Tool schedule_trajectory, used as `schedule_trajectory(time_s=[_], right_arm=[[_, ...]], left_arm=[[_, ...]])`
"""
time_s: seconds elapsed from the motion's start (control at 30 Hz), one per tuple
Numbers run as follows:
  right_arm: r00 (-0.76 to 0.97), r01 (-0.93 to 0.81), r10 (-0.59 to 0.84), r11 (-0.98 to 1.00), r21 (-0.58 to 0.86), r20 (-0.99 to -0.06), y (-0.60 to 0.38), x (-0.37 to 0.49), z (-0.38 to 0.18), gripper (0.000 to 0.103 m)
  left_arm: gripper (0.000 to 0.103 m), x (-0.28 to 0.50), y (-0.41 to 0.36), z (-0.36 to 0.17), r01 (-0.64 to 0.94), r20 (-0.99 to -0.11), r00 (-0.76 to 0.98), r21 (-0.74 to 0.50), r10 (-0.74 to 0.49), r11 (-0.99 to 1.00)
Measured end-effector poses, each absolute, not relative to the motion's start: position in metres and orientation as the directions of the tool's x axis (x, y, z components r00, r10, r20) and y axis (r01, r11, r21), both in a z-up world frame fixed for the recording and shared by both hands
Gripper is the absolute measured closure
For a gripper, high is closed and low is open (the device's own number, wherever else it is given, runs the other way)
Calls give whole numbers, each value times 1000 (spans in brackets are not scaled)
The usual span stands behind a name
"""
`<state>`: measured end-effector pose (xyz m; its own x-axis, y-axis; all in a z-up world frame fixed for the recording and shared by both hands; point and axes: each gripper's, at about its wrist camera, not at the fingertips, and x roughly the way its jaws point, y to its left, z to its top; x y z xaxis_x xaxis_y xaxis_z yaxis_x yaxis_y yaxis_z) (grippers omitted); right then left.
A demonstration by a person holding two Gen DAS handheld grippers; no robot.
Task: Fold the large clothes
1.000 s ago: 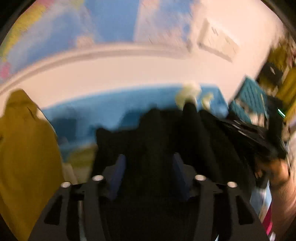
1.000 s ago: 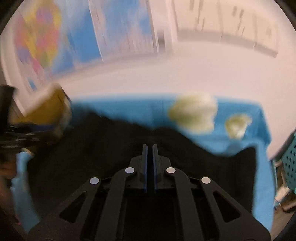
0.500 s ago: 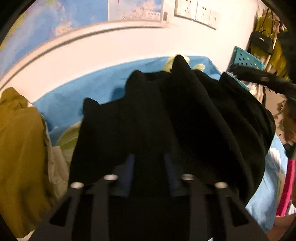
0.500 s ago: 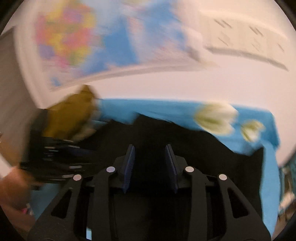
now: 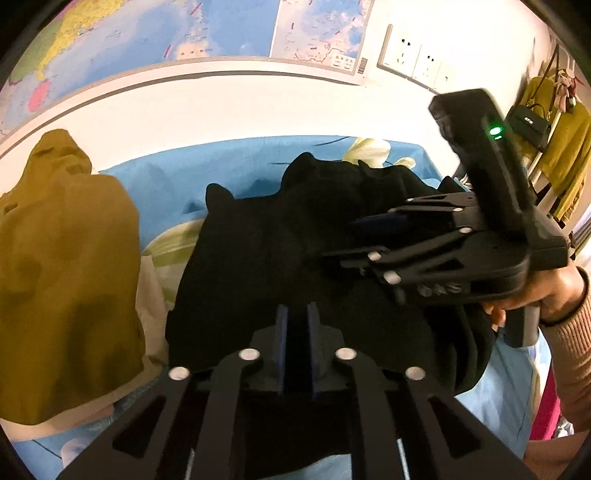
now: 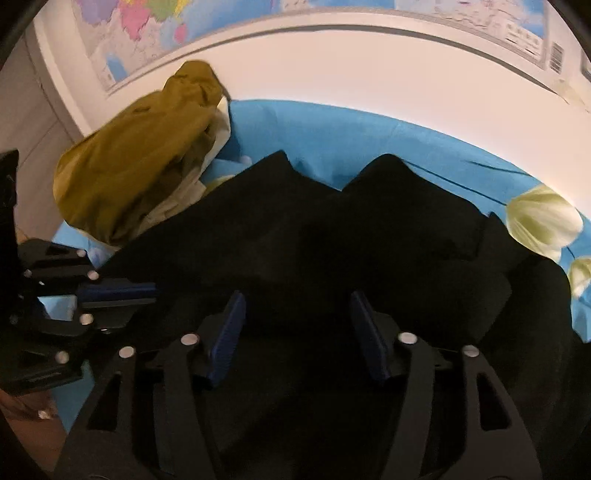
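Observation:
A large black garment lies bunched on the blue flowered sheet; it also fills the right wrist view. My left gripper is shut on a fold of the black garment at its near edge. My right gripper is open, its blue pads spread just above the cloth and holding nothing. In the left wrist view the right gripper reaches in from the right over the garment. In the right wrist view the left gripper shows at the left edge.
A mustard-yellow garment is piled at the left of the bed, also in the right wrist view. A white wall with maps and sockets stands behind. Yellow clothes and a black bag hang at the far right.
The right gripper has opened and let go of the black garment. The left gripper's jaws have closed tighter on the cloth. The garment has dropped lower onto the bed.

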<state>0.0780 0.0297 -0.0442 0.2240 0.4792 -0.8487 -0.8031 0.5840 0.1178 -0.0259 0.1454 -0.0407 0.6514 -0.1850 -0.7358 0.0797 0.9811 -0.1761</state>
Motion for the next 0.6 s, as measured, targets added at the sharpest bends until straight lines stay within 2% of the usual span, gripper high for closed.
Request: schedule_trajectory(time_s=[0.03, 0.07, 0.1, 0.13, 0.2, 0.27, 0.4, 0.43, 0.47, 0.53, 0.6], right_arm=[[218, -807, 474, 579, 116, -853, 31, 79, -48, 100], [204, -809, 486, 573, 133, -850, 30, 82, -50, 103], [192, -804, 521, 569, 171, -831, 27, 83, -48, 103], [185, -802, 551, 563, 199, -814, 25, 82, -43, 103], [171, -798, 627, 541, 267, -760, 19, 83, -29, 103], [166, -795, 676, 523, 309, -718, 15, 84, -16, 103], [195, -799, 674, 531, 283, -713, 12, 84, -1, 102], [217, -789, 648, 557, 260, -730, 10, 86, -1, 99], [256, -768, 614, 598, 228, -747, 6, 89, -1, 76], [266, -750, 636, 609, 258, -725, -8, 94, 1, 57], [271, -748, 645, 608, 265, -714, -18, 94, 3, 57]], left_arm=[[84, -29, 154, -42, 80, -734, 653, -179, -187, 981], [75, -31, 157, -43, 77, -732, 654, -187, -191, 979], [70, -32, 159, -42, 75, -730, 655, -197, -197, 978], [59, -34, 158, -41, 77, -726, 655, -208, -207, 975], [50, -34, 154, -41, 96, -716, 660, -220, -228, 971], [21, -30, 150, -39, 102, -712, 665, -213, -225, 972], [13, -19, 143, -40, 128, -721, 642, -235, -261, 964], [13, -15, 141, -42, 129, -728, 637, -226, -255, 966], [13, -9, 139, -43, 127, -734, 631, -222, -252, 967], [13, 4, 135, -47, 124, -747, 618, -216, -246, 968], [15, 18, 127, -53, 146, -760, 603, -193, -242, 970]])
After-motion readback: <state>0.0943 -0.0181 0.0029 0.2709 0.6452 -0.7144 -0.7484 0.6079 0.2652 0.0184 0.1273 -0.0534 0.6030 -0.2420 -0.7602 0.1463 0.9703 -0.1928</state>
